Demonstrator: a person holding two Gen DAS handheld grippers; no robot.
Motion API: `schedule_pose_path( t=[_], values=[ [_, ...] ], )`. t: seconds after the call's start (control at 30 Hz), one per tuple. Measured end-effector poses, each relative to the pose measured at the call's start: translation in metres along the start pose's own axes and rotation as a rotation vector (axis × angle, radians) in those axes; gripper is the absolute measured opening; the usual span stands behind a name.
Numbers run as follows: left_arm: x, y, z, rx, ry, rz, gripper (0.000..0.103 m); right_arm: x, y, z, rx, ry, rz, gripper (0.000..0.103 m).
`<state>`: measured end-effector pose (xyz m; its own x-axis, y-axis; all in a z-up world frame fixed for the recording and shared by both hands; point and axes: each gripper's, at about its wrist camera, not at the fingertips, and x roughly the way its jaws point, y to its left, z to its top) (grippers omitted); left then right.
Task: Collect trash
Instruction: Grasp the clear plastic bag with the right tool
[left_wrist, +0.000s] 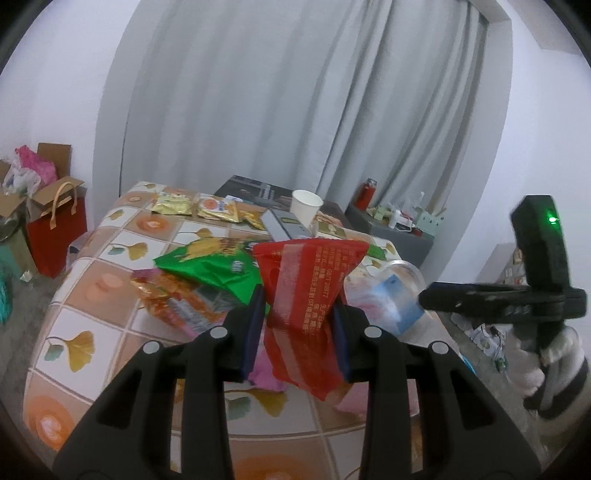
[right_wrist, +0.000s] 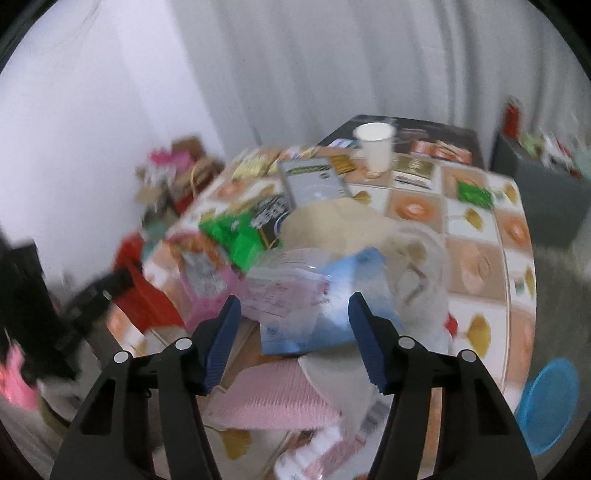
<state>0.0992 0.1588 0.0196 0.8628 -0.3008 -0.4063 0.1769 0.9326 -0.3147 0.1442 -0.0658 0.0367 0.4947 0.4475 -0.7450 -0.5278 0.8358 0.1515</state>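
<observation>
Pinching a red wrapper (left_wrist: 306, 295) between their blue pads, the left tongs (left_wrist: 299, 325) hold it lifted above the tiled counter (left_wrist: 92, 288), beside a green wrapper (left_wrist: 210, 266). The right tongs (right_wrist: 293, 332) stand apart with nothing clamped, over a blue and white packet (right_wrist: 325, 314) in a blurred heap of wrappers. A paper cup (right_wrist: 375, 147) stands farther back.

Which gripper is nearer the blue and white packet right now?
Right. The right gripper hovers open just over the blue and white packet; the left gripper, clamping a red wrapper, sits off to its side.
</observation>
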Motion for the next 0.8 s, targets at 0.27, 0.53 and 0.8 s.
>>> schedule_pose_path(
  t=[0.27,0.53,0.8],
  values=[
    [-0.009,0.032,-0.001,-0.065,-0.005,0.013,0.031,0.048,0.047,0.025,-0.501,0.139,-0.067,0.081],
    [-0.013,0.041,-0.006,-0.083,0.002,0.007,0.032,0.096,0.048,0.028,-0.648,0.319,-0.074,0.082],
    [-0.014,0.043,-0.006,-0.088,0.007,0.005,0.032,0.092,0.045,0.027,-0.608,0.314,-0.075,0.047]
  ],
)
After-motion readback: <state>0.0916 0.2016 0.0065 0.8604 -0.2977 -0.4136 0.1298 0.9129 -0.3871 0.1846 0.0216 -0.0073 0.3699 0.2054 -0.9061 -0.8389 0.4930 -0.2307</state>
